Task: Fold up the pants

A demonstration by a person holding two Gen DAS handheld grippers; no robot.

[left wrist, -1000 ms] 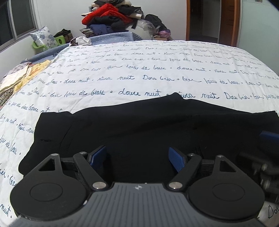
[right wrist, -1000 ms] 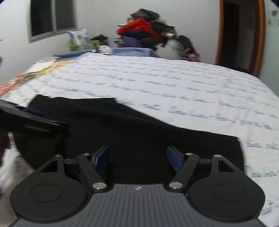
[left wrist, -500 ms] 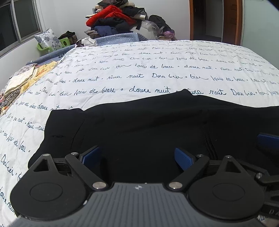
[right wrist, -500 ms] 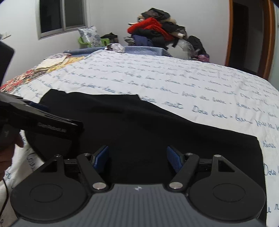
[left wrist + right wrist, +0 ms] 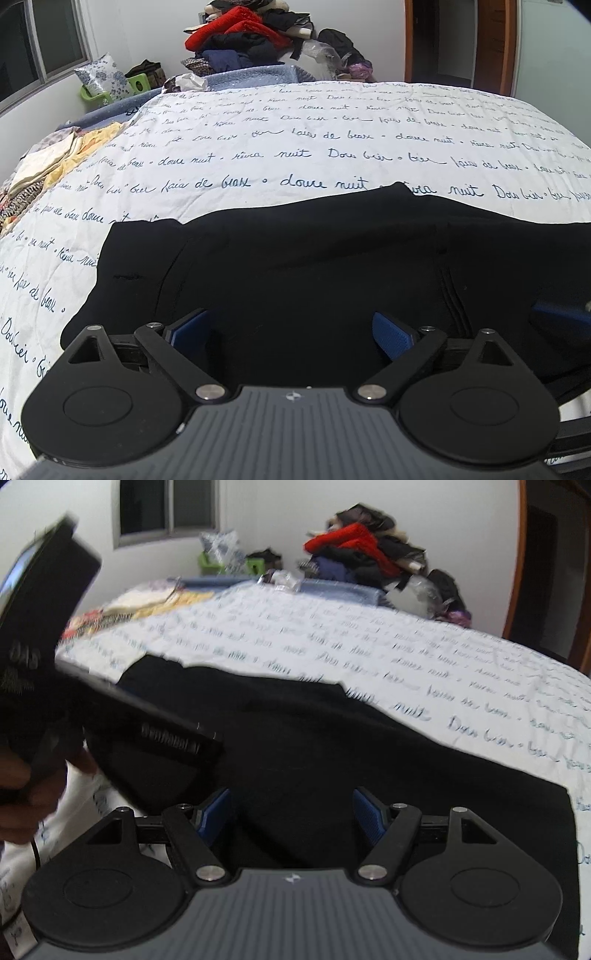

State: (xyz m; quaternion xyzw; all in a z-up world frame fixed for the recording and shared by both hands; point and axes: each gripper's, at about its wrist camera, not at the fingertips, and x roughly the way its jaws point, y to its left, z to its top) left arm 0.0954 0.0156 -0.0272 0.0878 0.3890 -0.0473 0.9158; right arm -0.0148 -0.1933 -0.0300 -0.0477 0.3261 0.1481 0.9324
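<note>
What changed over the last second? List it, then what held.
The left gripper eased forward over the black pants and its jaws opened slightly wider. The right gripper swung, the left tool looming larger beside it. Neither took hold of anything. The pants stayed flat on the bedspread.

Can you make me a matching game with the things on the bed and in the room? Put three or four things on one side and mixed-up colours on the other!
Things:
1. pants
2. bedspread
3. top garment on the clothes pile
4. pads inside the left claw

Colours:
A. white with blue handwriting
B. blue
C. black
D. red

Right pairs: 1-C, 2-A, 3-D, 4-B
</note>
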